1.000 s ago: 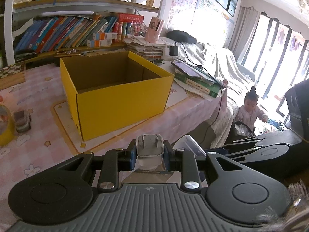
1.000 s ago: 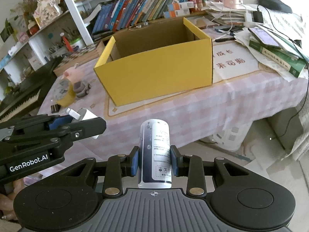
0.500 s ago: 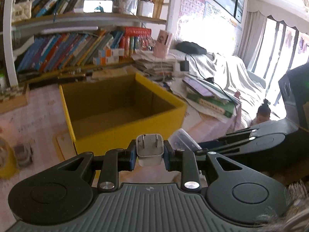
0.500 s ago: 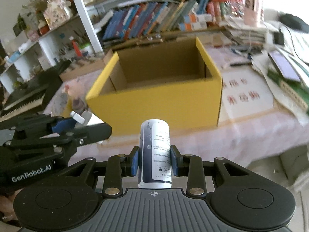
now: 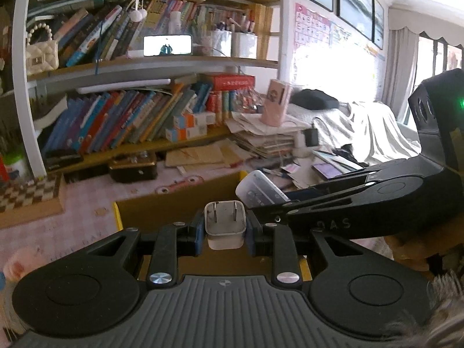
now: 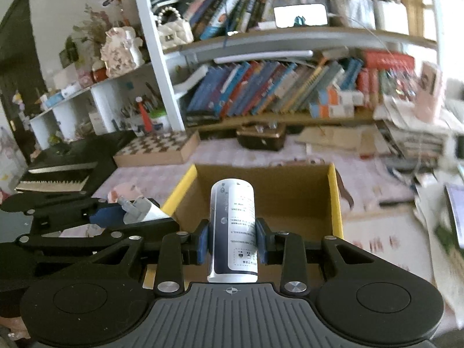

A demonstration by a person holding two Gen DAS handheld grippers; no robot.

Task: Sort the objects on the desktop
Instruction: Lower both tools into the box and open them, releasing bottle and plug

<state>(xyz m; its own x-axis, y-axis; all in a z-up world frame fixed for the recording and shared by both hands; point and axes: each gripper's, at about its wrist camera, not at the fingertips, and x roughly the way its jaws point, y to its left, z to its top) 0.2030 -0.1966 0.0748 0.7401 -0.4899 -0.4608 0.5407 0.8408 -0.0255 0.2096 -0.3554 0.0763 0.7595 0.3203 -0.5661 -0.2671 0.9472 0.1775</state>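
My left gripper (image 5: 224,229) is shut on a white plug adapter (image 5: 225,224) with two prongs pointing forward. My right gripper (image 6: 232,242) is shut on a white and dark blue cylindrical bottle (image 6: 233,229). Both are held over the open yellow cardboard box (image 6: 333,197), whose brown inside lies just beneath them. The box's far wall shows in the left wrist view (image 5: 174,206). The right gripper and its bottle (image 5: 259,188) appear at the right of the left wrist view. The left gripper with the adapter (image 6: 136,206) appears at the left of the right wrist view.
A pink checked cloth (image 6: 232,153) covers the desk. A chessboard box (image 6: 156,148), a dark brown case (image 6: 261,139), stacked papers (image 5: 266,142) and a phone (image 5: 326,169) lie behind and right of the box. Bookshelves (image 5: 130,116) stand at the back. A pink toy (image 6: 124,190) sits left.
Both grippers have moved forward and up over the yellow box with their objects still held. The box front has dropped below the fingers.
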